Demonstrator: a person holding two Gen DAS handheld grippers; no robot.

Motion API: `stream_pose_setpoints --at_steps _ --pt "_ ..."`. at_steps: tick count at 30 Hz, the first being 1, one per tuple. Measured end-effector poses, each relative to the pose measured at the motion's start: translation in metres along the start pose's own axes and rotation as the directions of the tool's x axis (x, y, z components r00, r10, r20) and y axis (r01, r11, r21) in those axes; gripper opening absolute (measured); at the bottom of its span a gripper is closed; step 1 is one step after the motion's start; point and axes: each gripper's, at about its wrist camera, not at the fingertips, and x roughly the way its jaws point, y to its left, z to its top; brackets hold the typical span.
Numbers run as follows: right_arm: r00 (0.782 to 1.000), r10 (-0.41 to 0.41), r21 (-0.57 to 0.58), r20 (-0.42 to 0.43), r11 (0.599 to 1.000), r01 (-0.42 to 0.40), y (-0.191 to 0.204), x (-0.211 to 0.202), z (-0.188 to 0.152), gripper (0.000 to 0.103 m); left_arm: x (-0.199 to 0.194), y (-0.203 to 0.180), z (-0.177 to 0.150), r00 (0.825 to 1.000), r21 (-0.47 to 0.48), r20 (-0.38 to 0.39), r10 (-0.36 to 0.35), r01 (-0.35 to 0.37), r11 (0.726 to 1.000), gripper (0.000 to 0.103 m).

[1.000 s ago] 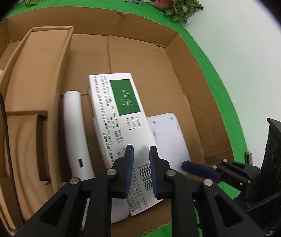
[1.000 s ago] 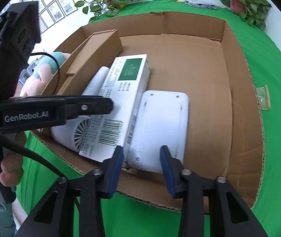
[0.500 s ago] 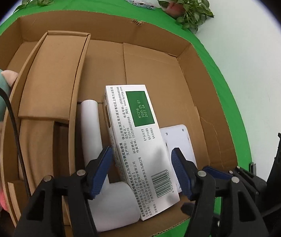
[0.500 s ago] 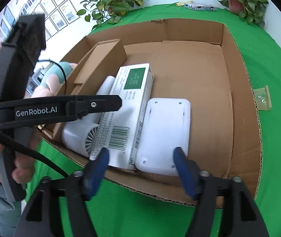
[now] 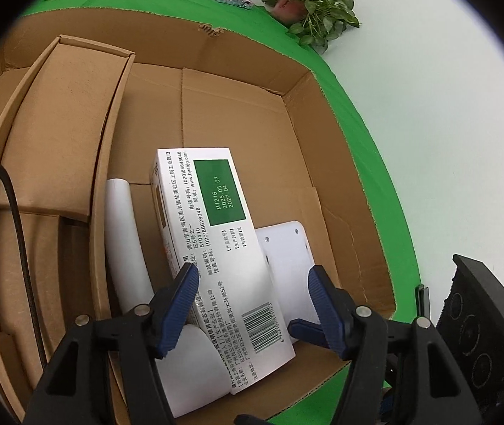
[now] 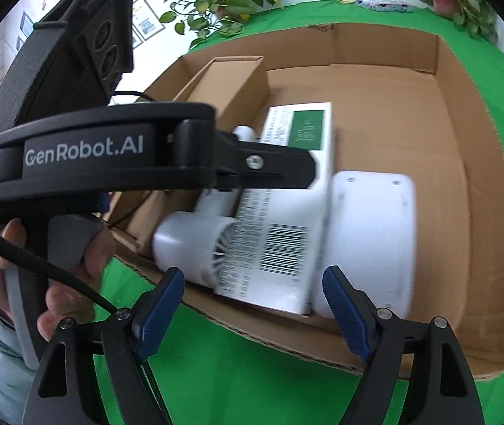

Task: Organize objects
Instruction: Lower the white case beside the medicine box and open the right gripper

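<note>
**Both Jaws Spread Over the Packed Cardboard Box**

Seen in the open cardboard box [image 5: 238, 113] on the green surface [image 6: 238, 364]: three white things packed side by side at the near wall. In the middle, a long white carton [image 5: 216, 248] with a green panel and a barcode, lying partly over its neighbours. Left of it, a white handheld fan [image 5: 124, 233], handle pointing toward the far wall, round grille end nearest the cameras. Right of it, a flat white rounded device [image 6: 369, 241], touching the carton's side. Along the box's left wall, a smaller brown carton [image 5: 64, 134], lid closed.

Left gripper [image 5: 255, 304] held above the carton's barcode end, jaws just opened and now spread, pads clear of the carton on both sides. Right gripper [image 6: 252, 308] poised over the near rim, jaws likewise just opened further, spread wide, gripping nothing. Person's hand [image 6: 57, 262] wrapped round the left gripper's handle, seen from the right wrist.
</note>
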Motion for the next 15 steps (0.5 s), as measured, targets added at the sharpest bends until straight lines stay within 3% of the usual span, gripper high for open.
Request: stream_pose_setpoints --at_steps 7,11,15 --pt "1.0 0.03 -0.013 0.008 0.999 -0.03 0.008 0.0 -0.004 0.081 -0.018 0.005 -0.007 0.999 0.018 0.026 0.023 -0.023 1.0 0.063" --pt "1.0 0.015 -0.025 0.011 1.0 -0.015 0.014 -0.003 -0.006 0.08 -0.051 0.009 -0.019 0.991 0.05 0.107 0.081 -0.087 0.995 0.063" --pt "0.999 -0.019 -0.042 0.033 0.999 0.02 0.022 -0.01 -0.011 0.084 -0.083 0.018 -0.031 0.969 0.045 0.176 0.172 -0.183 0.982 0.063"
